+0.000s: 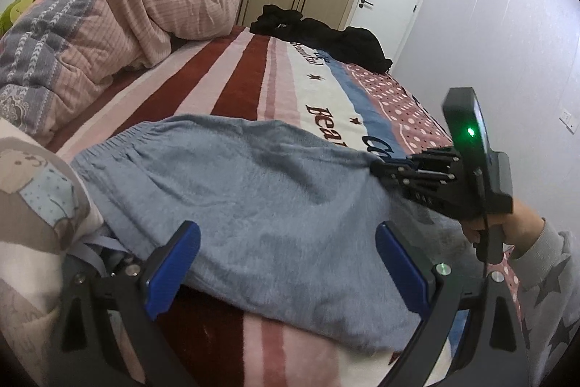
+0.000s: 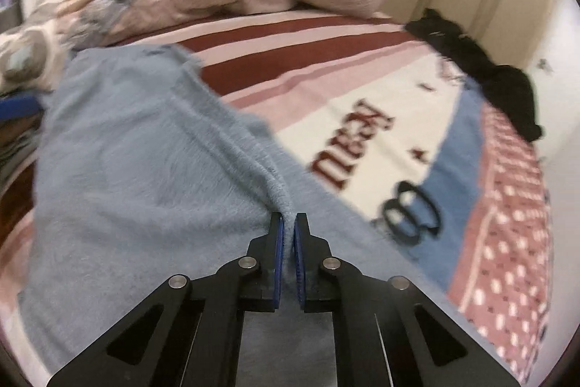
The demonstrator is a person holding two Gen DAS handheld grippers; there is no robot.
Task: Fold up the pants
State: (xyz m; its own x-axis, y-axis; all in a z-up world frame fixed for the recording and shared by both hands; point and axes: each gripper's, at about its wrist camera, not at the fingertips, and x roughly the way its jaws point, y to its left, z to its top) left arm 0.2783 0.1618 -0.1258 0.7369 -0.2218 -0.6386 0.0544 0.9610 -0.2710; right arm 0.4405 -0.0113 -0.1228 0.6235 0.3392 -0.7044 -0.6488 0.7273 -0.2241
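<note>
Right tool [image 2: 289, 231] has its pads nipped tight on a raised ridge of the blue pants [image 2: 152, 169], while the left tool [image 1: 286, 263] hangs wide apart over the cloth, gripping nothing. Pants lie across the striped bed [image 2: 326, 35] with the elastic waistband toward 10 o'clock in the left view. I judge the fold barely begun: no neat halves yet. Black clothes [image 1: 326, 35] sit at 1 o'clock, a pink duvet [image 1: 119, 24] at 11.
</note>
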